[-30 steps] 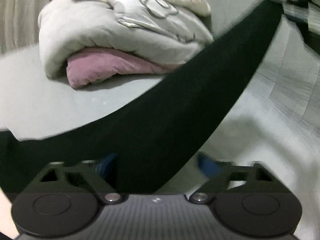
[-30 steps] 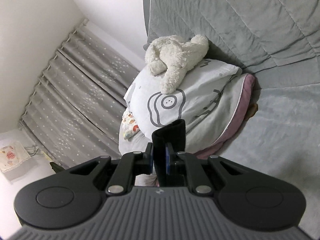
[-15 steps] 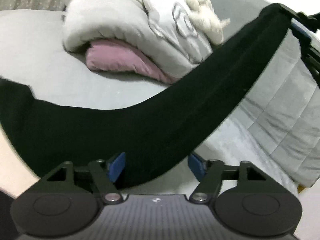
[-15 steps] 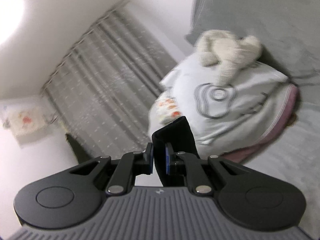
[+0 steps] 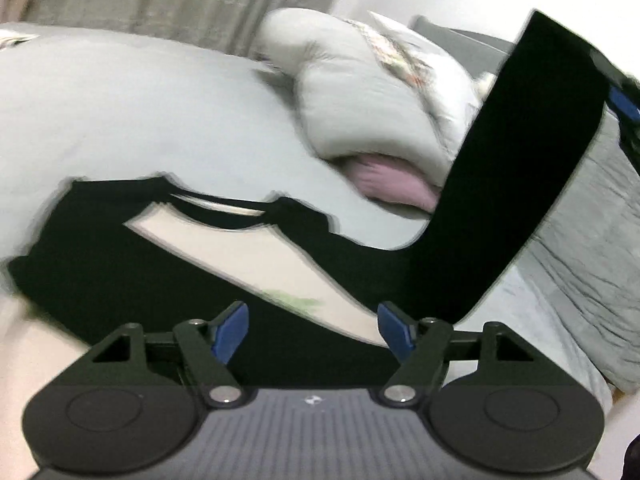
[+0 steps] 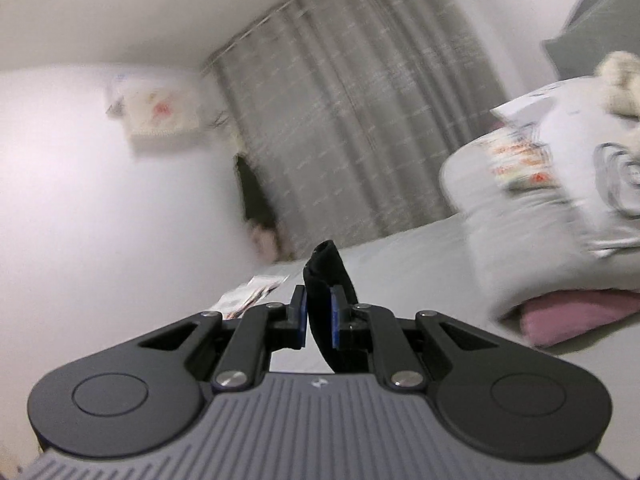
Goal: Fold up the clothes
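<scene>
**One end pinched, the other let go: black garment mid-spread**

Left wrist view: left gripper [image 5: 313, 330] standing wide, blue pads [image 5: 230, 330] clear of cloth on both sides, nothing pinched. Black garment [image 5: 516, 184] draped just past the fingertips, low across the near part of the grey bed [image 5: 120, 112], then climbing as a taut band to the upper right, up to the right gripper [image 5: 624, 104] at the frame edge. Neck opening and thin straps visible at left centre. Folded quilt [image 5: 360, 92] with a pink layer under it lying further back on the bed, apart from the garment.

Right wrist view: right gripper [image 6: 319, 316] narrowed onto a bunched end of the black garment [image 6: 326, 280], pads pressing it from both sides. Curtain [image 6: 340, 120] and wall beyond, quilt at far right.

Judged step: laying out or re-gripping before a fold, not yet a fold proper. Next move likely calls for a fresh pinch by the left gripper on a free edge, then lowering the lifted end flat onto the bed without twisting the band.
</scene>
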A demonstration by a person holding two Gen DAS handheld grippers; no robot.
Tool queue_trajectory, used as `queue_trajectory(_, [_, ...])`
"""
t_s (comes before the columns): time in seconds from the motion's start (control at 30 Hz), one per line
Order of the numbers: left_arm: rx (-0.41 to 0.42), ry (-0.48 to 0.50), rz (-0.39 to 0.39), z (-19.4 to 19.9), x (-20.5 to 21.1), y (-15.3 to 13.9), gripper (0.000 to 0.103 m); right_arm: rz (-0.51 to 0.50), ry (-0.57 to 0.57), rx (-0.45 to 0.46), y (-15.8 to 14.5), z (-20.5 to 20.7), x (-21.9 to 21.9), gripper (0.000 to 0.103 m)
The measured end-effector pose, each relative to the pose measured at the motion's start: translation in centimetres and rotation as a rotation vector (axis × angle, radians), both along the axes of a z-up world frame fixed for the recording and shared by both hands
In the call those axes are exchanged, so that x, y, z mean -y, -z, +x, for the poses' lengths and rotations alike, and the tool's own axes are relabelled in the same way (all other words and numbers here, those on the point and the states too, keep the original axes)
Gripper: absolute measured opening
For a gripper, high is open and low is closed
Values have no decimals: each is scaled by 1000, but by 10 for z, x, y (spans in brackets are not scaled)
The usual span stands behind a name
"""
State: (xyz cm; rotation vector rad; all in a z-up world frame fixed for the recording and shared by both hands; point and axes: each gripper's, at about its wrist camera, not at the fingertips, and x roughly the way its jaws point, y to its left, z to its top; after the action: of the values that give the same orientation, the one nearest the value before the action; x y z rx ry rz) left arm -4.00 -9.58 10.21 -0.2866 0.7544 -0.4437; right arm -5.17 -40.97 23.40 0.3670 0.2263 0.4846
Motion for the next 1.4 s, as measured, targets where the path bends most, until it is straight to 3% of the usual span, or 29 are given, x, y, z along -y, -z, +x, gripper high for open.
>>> queue_trajectory(0.13, [6,-80,24,-9,-73,-17,74,-64,-52,-47,15,22,-67,12])
queue_trajectory(0.23, [5,-128,-20,-19,-122,-22,79,-77,-112,-96,29,39,-110,12])
queue_trajectory(0.37, [-10,-180,-118,-18,-173,-6,79,-128,-194,-163,53,44,-160,12])
queue_trajectory(0.43, [-25,-209,-166,-17,-193,2,79,-188,-238,-194,70,40,-198,12])
queue_trajectory(0.57, [-43,-252,-131,-8,-208,-2,79,-300,-267,-215,94,33,-249,12])
queue_trajectory(0.67, [-52,-290,-211,-9,-229,-4,79,-442,-261,-222,120,25,-289,12])
queue_trajectory(0.83, [-46,-332,-181,-7,-240,-7,79,-615,-318,-236,156,7,-321,12])
queue_trajectory(1.0, [-49,-320,-204,-5,-236,-6,79,-685,-360,-233,164,-9,-323,12])
queue_trajectory(1.27, [-61,-282,-156,-2,-221,3,79,-652,-351,-249,169,-9,-315,12])
queue_trajectory(1.4, [-65,-287,-147,-1,-221,6,79,-529,-246,-217,162,-6,-304,12])
